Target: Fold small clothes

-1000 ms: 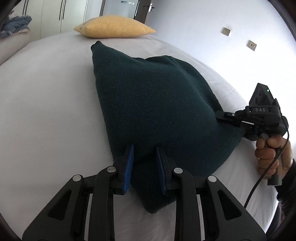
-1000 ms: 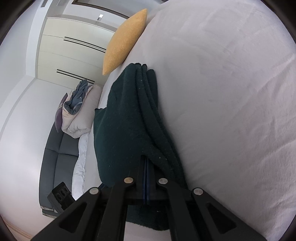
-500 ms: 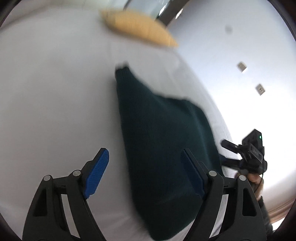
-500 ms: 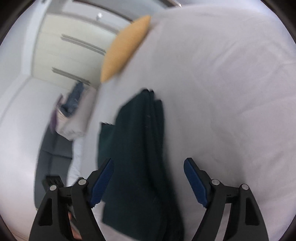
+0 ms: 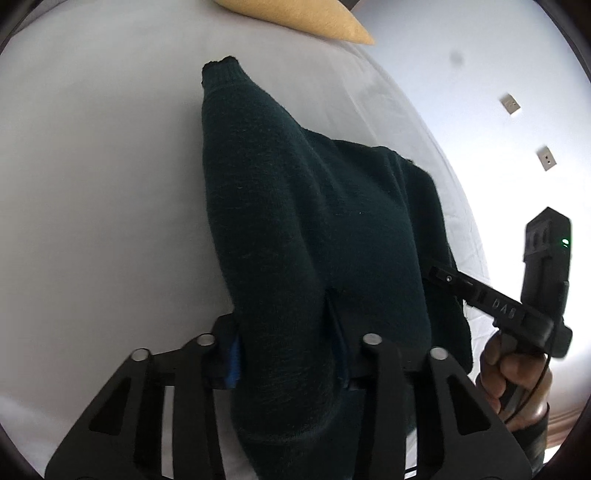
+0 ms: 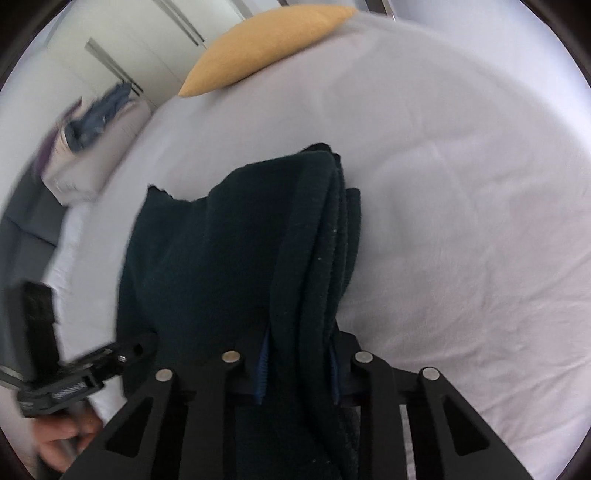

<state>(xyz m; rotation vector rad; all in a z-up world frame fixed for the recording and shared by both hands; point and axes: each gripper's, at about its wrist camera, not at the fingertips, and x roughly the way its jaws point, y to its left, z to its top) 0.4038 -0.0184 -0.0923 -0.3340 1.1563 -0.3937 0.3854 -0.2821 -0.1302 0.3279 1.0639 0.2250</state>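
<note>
A dark green knit sweater (image 5: 295, 221) lies folded on the white bed (image 5: 92, 184). It also shows in the right wrist view (image 6: 236, 258), with stacked folded edges along its right side. My left gripper (image 5: 288, 354) is shut on a thick fold at the sweater's near end; the cloth fills the gap between the blue pads. My right gripper (image 6: 297, 369) is shut on the stacked edge of the sweater at its near end. The right gripper also shows at the right of the left wrist view (image 5: 443, 277), with its tips at the sweater's right edge.
A yellow pillow (image 5: 295, 14) lies at the far end of the bed, and shows in the right wrist view (image 6: 258, 44). A pile of laundry (image 6: 85, 122) sits on a grey sofa (image 6: 26, 229) left of the bed. Wardrobe doors stand behind.
Half a second ago both grippers were open and drawn back from the sweater. Now both have moved in and closed on its near end.
</note>
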